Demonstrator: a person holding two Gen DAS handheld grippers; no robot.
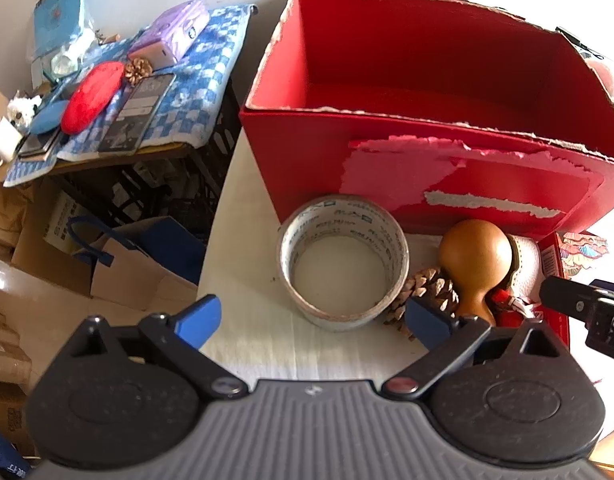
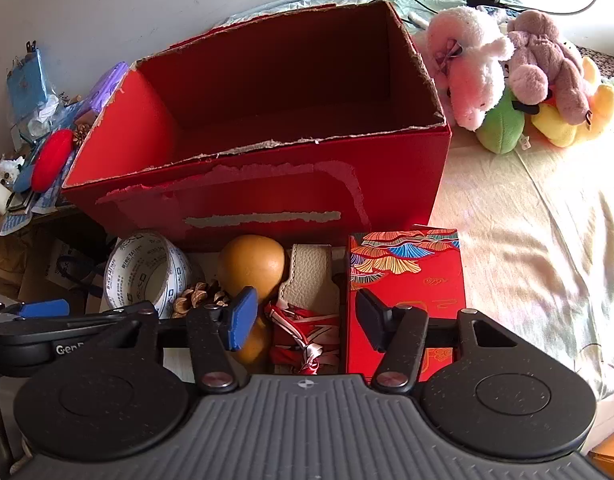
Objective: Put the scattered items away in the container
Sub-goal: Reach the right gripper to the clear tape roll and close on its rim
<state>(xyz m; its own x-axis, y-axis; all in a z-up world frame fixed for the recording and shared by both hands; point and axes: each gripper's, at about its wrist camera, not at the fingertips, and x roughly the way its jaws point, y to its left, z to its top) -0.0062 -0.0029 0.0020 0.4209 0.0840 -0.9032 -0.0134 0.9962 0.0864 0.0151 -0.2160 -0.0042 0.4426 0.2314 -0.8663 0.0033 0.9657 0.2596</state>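
Left tongs (image 1: 313, 318) spread wide, empty, pointing down; tape roll (image 1: 342, 268) lies just ahead between the tips, hole up, on the surface against the red box (image 1: 447, 160). Right tongs (image 2: 303, 324) part-spread, empty, over the scarf-tied pouch (image 2: 309, 312), long axis running toward the box.

Bright daylight, glare washing out upper right; strong fisheye bending at edges, dark corners, slight softness.

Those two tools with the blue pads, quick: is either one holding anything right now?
Left tool: wide open, holding nothing; the tape roll lies ahead of it.
Right tool: open, holding nothing; it hovers over the cream pouch.
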